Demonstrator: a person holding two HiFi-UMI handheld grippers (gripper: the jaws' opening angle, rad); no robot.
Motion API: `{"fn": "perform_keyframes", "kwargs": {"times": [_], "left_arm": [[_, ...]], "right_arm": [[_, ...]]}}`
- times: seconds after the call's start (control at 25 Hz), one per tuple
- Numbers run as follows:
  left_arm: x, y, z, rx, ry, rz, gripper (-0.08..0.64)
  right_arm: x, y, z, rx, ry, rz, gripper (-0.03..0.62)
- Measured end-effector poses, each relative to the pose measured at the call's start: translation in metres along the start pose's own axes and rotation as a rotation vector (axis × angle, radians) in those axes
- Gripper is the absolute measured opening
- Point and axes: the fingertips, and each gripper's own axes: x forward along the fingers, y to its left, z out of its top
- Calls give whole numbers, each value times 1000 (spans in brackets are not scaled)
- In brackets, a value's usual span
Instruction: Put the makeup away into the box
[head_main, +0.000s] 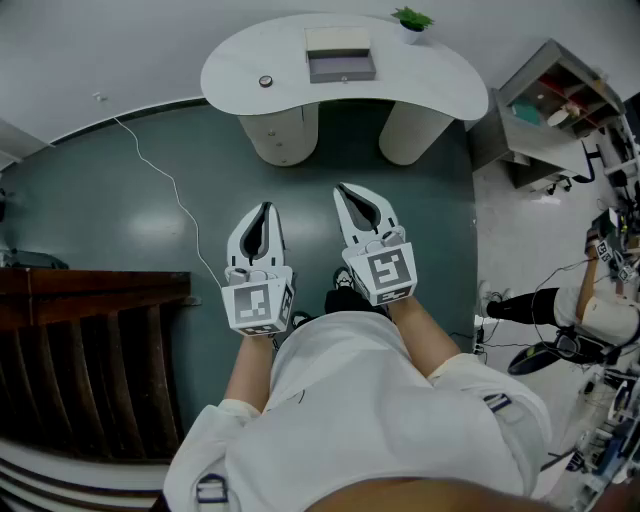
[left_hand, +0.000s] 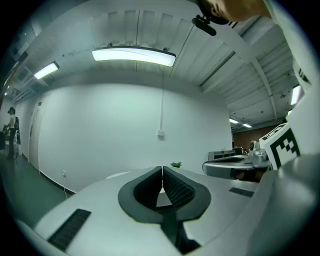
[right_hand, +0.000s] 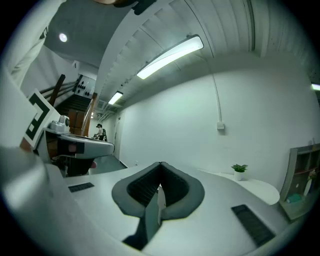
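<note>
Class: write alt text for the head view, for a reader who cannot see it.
Seen from above, a person in white holds the left gripper and right gripper, both shut and empty, toward a white table. On it sit a grey box, a small round item and a plant.

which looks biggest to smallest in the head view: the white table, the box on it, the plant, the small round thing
1. white table
2. box
3. plant
4. small round thing
All stand about equally far away.
</note>
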Motion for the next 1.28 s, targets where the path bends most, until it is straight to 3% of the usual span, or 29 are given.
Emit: {"fn": "perform_keyframes", "kwargs": {"times": [0.32, 0.88, 1.28], "left_arm": [[18, -7, -4, 7, 10, -24, 23], [88, -44, -17, -12, 64, 31, 23], [141, -5, -42, -18, 133, 36, 23]], "right_arm": [[3, -14, -5, 10, -5, 2, -2], [30, -84, -21, -16, 21, 132, 6], [98, -98, -37, 15, 68, 164, 67]]}}
